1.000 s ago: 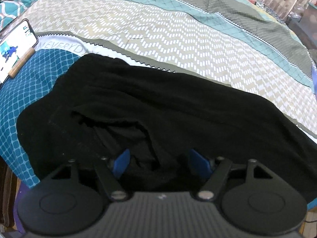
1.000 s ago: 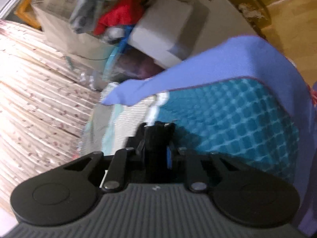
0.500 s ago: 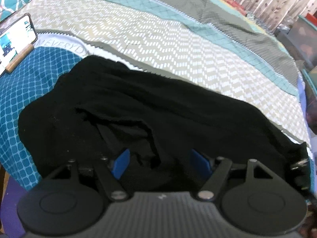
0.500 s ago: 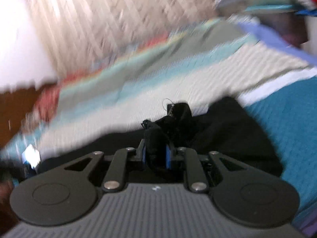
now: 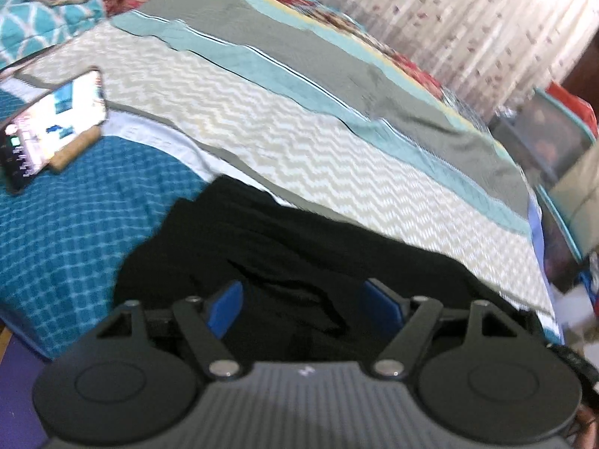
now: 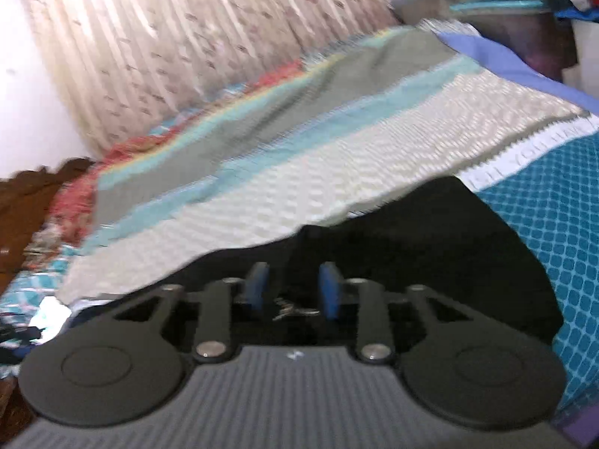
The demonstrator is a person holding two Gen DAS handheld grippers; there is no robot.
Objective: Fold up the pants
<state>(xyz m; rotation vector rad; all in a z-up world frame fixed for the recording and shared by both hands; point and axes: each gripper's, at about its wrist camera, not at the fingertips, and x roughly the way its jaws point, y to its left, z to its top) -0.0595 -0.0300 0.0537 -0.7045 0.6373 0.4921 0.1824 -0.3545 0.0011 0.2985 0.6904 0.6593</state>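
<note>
Black pants (image 5: 299, 254) lie rumpled on the patterned bedspread (image 5: 299, 142), near the bed's front edge. My left gripper (image 5: 305, 299) is open and empty, just above the pants' near folds. In the right wrist view the pants (image 6: 430, 239) spread across the bedspread (image 6: 299, 187). My right gripper (image 6: 294, 288) is open over the black cloth, with its blue pads (image 6: 329, 290) apart and nothing pinched between them.
A lit phone (image 5: 52, 127) leans on a wooden stand at the left of the bed. Curtains (image 5: 468, 18) hang behind the bed. Boxes and clutter (image 5: 561, 142) stand at the right side. A blue sheet edge (image 6: 498, 56) hangs over the bed's far corner.
My right gripper swung round from the bed's end, brought the pants' end over the rest, and opened, letting it go. My left gripper stayed open and shifted right.
</note>
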